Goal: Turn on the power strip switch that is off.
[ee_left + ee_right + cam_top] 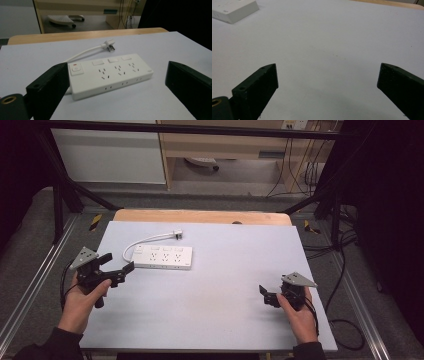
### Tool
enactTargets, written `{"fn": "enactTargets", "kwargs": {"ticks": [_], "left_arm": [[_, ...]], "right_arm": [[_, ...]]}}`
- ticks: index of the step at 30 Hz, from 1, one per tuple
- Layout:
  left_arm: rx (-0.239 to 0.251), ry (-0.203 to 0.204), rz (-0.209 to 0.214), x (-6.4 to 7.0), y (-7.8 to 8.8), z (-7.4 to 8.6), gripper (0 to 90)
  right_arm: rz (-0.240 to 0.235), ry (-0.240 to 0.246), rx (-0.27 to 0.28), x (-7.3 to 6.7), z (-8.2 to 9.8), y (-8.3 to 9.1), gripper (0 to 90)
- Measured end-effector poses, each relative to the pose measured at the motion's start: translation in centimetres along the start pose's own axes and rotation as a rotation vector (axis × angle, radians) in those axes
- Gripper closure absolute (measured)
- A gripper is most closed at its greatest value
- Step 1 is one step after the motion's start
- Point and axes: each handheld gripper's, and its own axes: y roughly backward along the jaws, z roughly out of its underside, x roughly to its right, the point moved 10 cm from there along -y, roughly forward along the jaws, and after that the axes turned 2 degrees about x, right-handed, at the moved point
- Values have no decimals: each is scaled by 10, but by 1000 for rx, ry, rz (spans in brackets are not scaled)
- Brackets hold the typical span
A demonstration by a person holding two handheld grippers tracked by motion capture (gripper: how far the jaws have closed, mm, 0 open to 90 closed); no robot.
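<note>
Step in hand: an approach is judged to be under way — the left gripper (118, 268) is aimed at the power strip (163, 257), and nothing is held yet.
Power strip: it lies flat on the white table top (215, 290), left of centre and toward the far side; in the left gripper view its switch end (76, 69) sits nearest the left jaw, the three socket groups running away to the right.
Cord and plug: the white cord (145, 240) curves from the strip's left end to the plug (176, 234), which rests on the table just behind the strip, unplugged.
Left gripper: its jaws are spread wide and empty — the near-left corner of the strip is framed between them, just short of contact as far as can be judged.
Right gripper (267, 296): it is held low near the table's right front, well apart from the strip, jaws parted with only bare table between them.
Next move: a short advance of the left gripper is called for, so that the strip's end is straddled before the jaws are closed; the broad body may be too wide across, so the narrower edge or the cord may be the better hold.
</note>
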Motion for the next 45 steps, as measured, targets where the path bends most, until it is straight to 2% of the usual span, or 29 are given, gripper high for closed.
{"fn": "enactTargets", "kwargs": {"ticks": [3, 11, 18, 33, 45], "left_arm": [[-1, -16, 3, 2, -9, -6, 56], [9, -19, 14, 6, -25, -16, 56], [10, -48, 26, 13, -43, -33, 56], [4, -53, 21, 11, -72, -46, 58], [-13, -62, 2, 8, -89, -50, 58]], "right_arm": [[2, 3, 0, 0, 0, 0, 38], [3, 0, 0, 1, 0, 0, 37], [6, -5, 4, 2, 0, 0, 36], [14, -8, 10, 4, -1, 1, 34], [16, -7, 10, 5, -1, 1, 33]]}}
